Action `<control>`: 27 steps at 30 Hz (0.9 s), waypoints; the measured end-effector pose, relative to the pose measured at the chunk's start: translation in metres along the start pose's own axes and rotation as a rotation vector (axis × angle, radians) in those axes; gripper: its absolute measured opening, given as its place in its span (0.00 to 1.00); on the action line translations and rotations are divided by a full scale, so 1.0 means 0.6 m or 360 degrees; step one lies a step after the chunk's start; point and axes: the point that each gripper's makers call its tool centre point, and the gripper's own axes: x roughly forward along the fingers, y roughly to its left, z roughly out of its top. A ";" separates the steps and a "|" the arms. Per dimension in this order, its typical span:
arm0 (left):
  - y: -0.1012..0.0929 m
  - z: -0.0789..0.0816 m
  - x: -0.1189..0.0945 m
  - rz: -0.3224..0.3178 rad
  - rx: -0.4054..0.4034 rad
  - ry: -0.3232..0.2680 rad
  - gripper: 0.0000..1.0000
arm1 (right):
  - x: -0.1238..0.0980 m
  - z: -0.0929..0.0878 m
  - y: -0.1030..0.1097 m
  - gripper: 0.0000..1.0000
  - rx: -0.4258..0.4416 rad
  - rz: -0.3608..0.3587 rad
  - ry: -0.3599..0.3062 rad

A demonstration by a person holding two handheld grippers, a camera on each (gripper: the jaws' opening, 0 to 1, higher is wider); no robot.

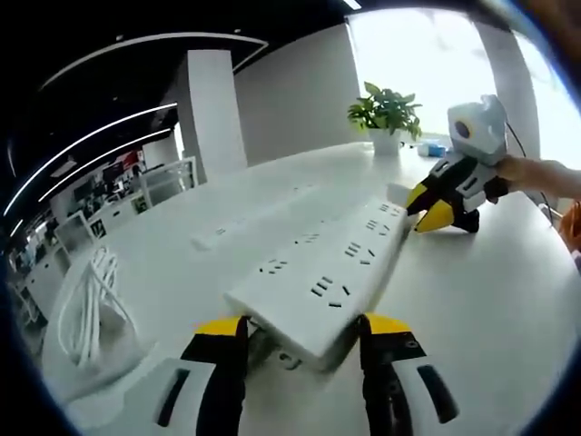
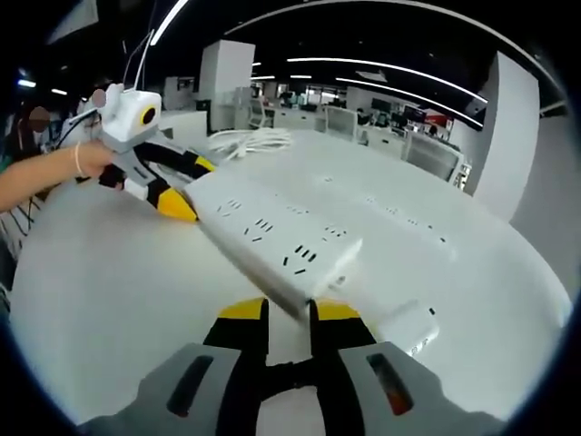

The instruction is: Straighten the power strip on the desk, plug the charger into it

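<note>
Power strip, long white plastic with rows of sockets (image 1: pixel 331 263), is lifted clear of the white round desk (image 1: pixel 490 300), held at both ends. Left gripper (image 1: pixel 304 329) has its yellow-tipped black jaws clamped either side of the near end of the strip in the left gripper view; the strip's cable runs from that end under the jaws. Coiled white cable (image 1: pixel 91 304) lies on the desk off to the left. Right gripper (image 1: pixel 434 204) shows at the far end, jaws pinching that end, with a person's hand (image 1: pixel 536 173) behind it.

Right gripper view: own jaws (image 2: pixel 289 313) nearly together, clenched on the thin edge of the strip (image 2: pixel 272 232). Left gripper (image 2: pixel 182 186) grips the far end, person's forearm (image 2: pixel 41 177) behind. Small white charger block (image 2: pixel 408 327) lies flat on the desk just right of the right gripper's jaws, not plugged in. Potted green plant in a white pot (image 1: pixel 386 118) stands at the far desk edge.
</note>
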 end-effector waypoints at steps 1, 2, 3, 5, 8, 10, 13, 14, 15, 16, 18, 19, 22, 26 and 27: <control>0.000 0.000 0.000 0.0000 0.0000 -0.0001 0.51 | 0.000 0.000 -0.001 0.17 0.0001 0.0000 0.0000; 0.000 0.000 0.000 0.0000 0.0000 -0.0002 0.51 | 0.000 0.000 -0.001 0.17 0.0002 0.0000 0.0000; 0.000 0.000 0.000 0.0000 0.0000 -0.0002 0.51 | 0.001 0.000 -0.002 0.17 0.0002 0.0000 0.0000; 0.000 0.000 0.000 0.0000 0.0001 -0.0005 0.51 | 0.001 0.000 -0.003 0.17 0.0002 0.0002 -0.0001; 0.001 -0.001 0.000 0.0000 0.0004 -0.0024 0.51 | 0.002 0.001 -0.004 0.17 0.0016 0.0008 -0.0014; 0.002 -0.002 0.000 0.0002 0.0004 -0.0050 0.51 | 0.003 0.001 -0.005 0.18 0.0018 0.0015 -0.0034; 0.002 -0.001 0.000 0.0013 0.0004 -0.0080 0.52 | 0.004 0.003 -0.012 0.20 0.0028 0.0023 -0.0080; 0.004 -0.001 -0.001 0.0027 -0.0011 -0.0084 0.53 | 0.005 0.005 -0.013 0.22 0.0022 0.0028 -0.0104; 0.007 -0.003 -0.002 0.0036 -0.0051 -0.0083 0.54 | 0.008 0.006 -0.017 0.24 0.0019 0.0030 -0.0124; 0.009 -0.004 -0.003 0.0041 -0.0063 -0.0088 0.55 | 0.009 0.008 -0.019 0.26 0.0019 0.0024 -0.0147; 0.010 -0.007 -0.006 0.0045 -0.0068 -0.0100 0.56 | 0.011 0.011 -0.025 0.28 0.0025 0.0014 -0.0169; 0.010 -0.006 -0.006 0.0046 -0.0074 -0.0106 0.57 | 0.012 0.012 -0.027 0.29 0.0022 0.0010 -0.0176; 0.007 -0.005 -0.009 0.0049 -0.0101 -0.0119 0.61 | 0.014 0.015 -0.033 0.31 0.0029 0.0004 -0.0200; 0.008 -0.008 -0.012 0.0071 -0.0110 -0.0128 0.69 | 0.015 0.018 -0.034 0.34 0.0049 0.0006 -0.0228; 0.009 -0.006 -0.014 0.0077 -0.0116 -0.0146 0.71 | 0.015 0.020 -0.031 0.35 0.0052 0.0012 -0.0240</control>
